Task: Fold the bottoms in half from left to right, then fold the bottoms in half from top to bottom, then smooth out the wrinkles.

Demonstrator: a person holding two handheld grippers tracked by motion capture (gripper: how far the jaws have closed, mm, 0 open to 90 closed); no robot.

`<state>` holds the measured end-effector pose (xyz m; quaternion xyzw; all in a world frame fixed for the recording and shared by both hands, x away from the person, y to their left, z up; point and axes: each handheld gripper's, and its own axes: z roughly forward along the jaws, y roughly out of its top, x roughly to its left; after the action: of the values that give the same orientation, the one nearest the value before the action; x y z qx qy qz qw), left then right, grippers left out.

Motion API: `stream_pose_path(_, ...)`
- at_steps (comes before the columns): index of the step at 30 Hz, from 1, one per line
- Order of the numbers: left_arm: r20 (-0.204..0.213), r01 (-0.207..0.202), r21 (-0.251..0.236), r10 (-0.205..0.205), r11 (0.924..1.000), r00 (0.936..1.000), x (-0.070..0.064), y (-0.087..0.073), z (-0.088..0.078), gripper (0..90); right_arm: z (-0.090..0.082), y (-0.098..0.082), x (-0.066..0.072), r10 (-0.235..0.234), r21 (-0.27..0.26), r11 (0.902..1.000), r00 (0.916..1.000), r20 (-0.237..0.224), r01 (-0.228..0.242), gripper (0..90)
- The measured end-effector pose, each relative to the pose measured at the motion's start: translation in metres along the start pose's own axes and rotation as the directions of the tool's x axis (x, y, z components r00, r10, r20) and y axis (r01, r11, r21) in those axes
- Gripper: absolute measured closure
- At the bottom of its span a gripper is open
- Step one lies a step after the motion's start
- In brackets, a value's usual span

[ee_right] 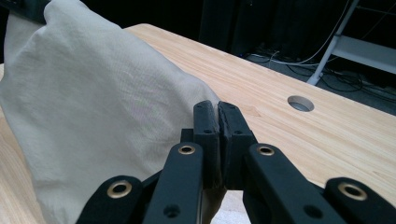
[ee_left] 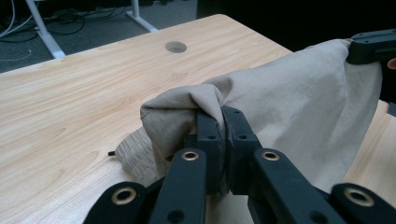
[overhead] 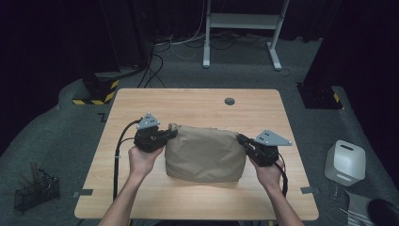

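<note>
Both grippers are clamping the beige cloth point(overhead: 204, 153) — left gripper point(ee_left: 222, 122), right gripper point(ee_right: 217, 116) pinching opposite top corners, keeping it stretched mid-tabletop point(overhead: 197, 101) for folding.

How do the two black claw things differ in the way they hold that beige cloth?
The left gripper pinches a bunched, folded corner of the beige cloth, while the right gripper clamps a smoother, flatter edge. In the high view the left gripper's grey plate sits farther up the table than the right gripper's grey plate. Both are shut on the cloth, which hangs stretched between them above the table.
</note>
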<state>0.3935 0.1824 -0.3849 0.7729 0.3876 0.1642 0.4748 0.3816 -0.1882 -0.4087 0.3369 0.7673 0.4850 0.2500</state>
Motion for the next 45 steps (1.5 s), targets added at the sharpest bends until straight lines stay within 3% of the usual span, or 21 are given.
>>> stream_pose_path(17,-0.017,0.026,0.011,-0.026,0.9996,0.9995,0.012,0.001,0.008,86.7,0.017,0.011,-0.006,-0.022,0.028,0.9994,0.9997,0.012,0.022,86.9)
stream_pose_path(32,-0.027,0.015,0.001,-0.015,0.9999,0.9995,0.024,0.0,0.021,86.7,0.028,0.015,-0.01,-0.027,0.054,0.9982,0.9991,0.031,0.026,86.8)
stream_pose_path(45,-0.043,-0.002,0.016,0.002,0.9999,0.9991,0.029,0.006,0.034,86.7,0.039,0.009,-0.021,0.029,0.061,0.9977,0.9988,0.038,-0.032,86.8)
